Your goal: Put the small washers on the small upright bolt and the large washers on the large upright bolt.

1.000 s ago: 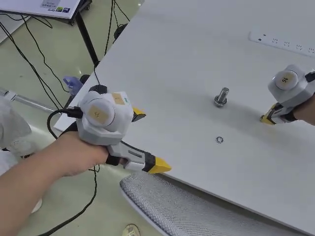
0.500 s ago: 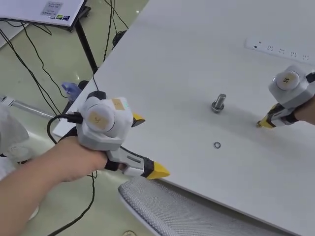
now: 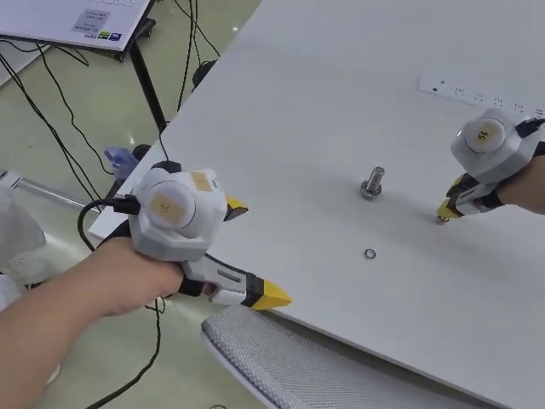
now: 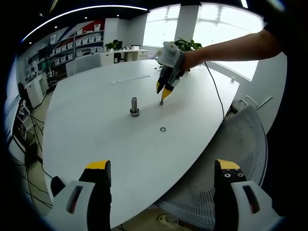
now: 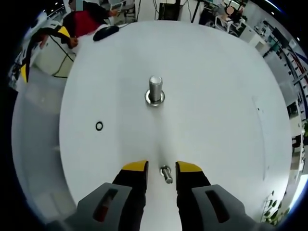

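We count two grippers, the left gripper point(image 4: 162, 166) and the right gripper point(image 5: 161, 166). Each has two jaws, four jaws in all. Two hands hold them: the left hand point(image 3: 128, 274) and the right hand point(image 3: 526, 183). Two bolts stand upright on one white table point(image 3: 324, 77): one large bolt point(image 3: 372, 181) and one small bolt point(image 5: 166, 174). One loose washer point(image 3: 370, 254) lies flat on the table. One ring point(image 5: 155, 98) sits round the foot of the large bolt; we cannot tell how many washers make it up. We also count one power strip point(image 3: 477, 92) and one mesh chair point(image 3: 281, 362).
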